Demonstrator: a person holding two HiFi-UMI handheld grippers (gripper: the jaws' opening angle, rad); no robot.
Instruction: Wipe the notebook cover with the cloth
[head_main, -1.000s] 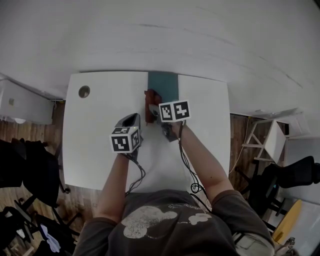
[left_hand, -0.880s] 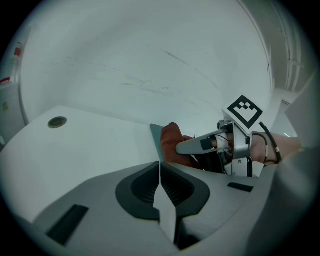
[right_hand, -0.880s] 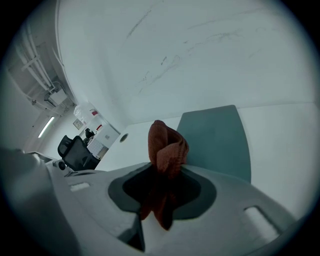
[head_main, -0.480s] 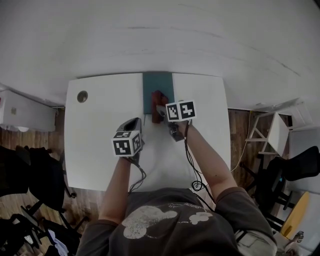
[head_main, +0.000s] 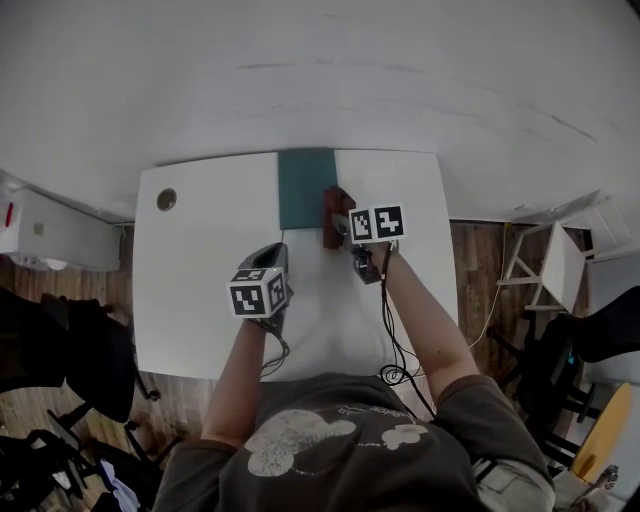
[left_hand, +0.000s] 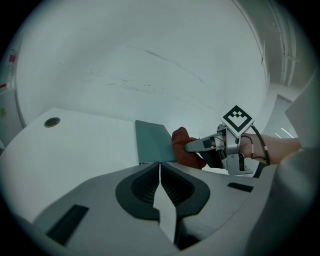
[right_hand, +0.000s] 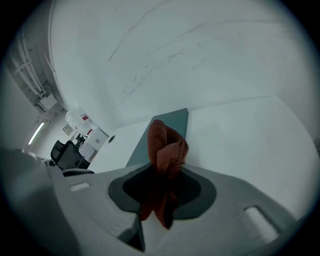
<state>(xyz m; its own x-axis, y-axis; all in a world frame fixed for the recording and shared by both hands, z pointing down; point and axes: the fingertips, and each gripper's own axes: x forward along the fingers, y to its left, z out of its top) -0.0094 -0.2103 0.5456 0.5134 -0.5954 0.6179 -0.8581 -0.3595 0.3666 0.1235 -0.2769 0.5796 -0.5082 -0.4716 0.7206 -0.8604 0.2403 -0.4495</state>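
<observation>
A teal notebook (head_main: 303, 187) lies flat at the far edge of the white table (head_main: 200, 290). My right gripper (head_main: 337, 224) is shut on a rust-red cloth (head_main: 331, 212), which sits bunched at the notebook's right edge. In the right gripper view the cloth (right_hand: 166, 150) stands up between the jaws, with the notebook (right_hand: 175, 122) behind it. My left gripper (head_main: 268, 254) hovers near the table's middle, just short of the notebook's near edge, shut and holding nothing. The left gripper view shows the notebook (left_hand: 151, 140) with the cloth (left_hand: 183, 148) to its right.
A round cable hole (head_main: 166, 200) is in the table's far left corner. A white cabinet (head_main: 55, 232) stands to the left of the table and a white stand (head_main: 553, 264) to the right. A white wall runs right behind the table's far edge.
My right gripper has carried the cloth across the notebook cover from its left edge to its right edge. The left gripper has stayed where it was.
</observation>
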